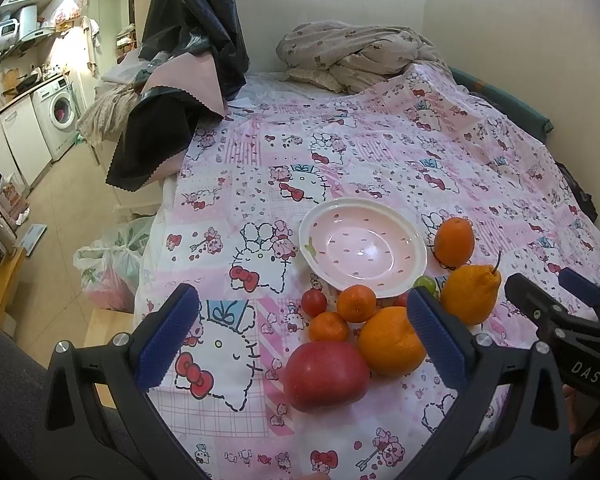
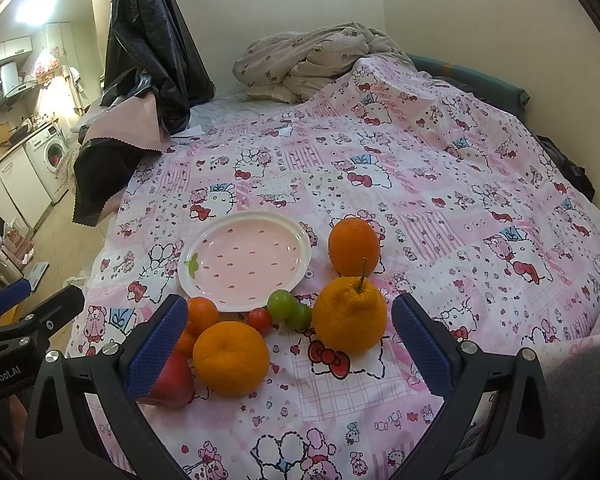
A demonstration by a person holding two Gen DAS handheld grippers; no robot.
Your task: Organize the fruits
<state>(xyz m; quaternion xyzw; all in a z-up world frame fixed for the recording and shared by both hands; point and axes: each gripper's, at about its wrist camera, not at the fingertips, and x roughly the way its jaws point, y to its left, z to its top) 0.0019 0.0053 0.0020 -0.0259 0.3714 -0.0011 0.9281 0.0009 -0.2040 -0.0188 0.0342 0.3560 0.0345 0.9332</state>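
A pink strawberry-print bowl (image 1: pixel 362 244) (image 2: pixel 244 258) sits empty on the patterned bedspread. Fruit lies loose in front of it: a red apple (image 1: pixel 326 374) (image 2: pixel 174 382), a big orange (image 1: pixel 390 342) (image 2: pixel 231 358), a stemmed knobbly orange (image 1: pixel 470 294) (image 2: pixel 350 314), a far orange (image 1: pixel 455 242) (image 2: pixel 354 246), two small mandarins (image 1: pixel 356 303) (image 2: pixel 201 316), a cherry tomato (image 1: pixel 314 302) (image 2: pixel 259 320) and green grapes (image 1: pixel 426 283) (image 2: pixel 282 304). My left gripper (image 1: pixel 304 338) is open above the apple. My right gripper (image 2: pixel 288 346) is open, its fingers either side of the big and knobbly oranges.
A crumpled blanket (image 1: pixel 356 54) lies at the bed's far end. Dark cloth (image 1: pixel 156 132) hangs over the left edge. Plastic bags (image 1: pixel 108 268) sit on the floor left of the bed, with a washing machine (image 1: pixel 58 116) beyond. A wall bounds the right side.
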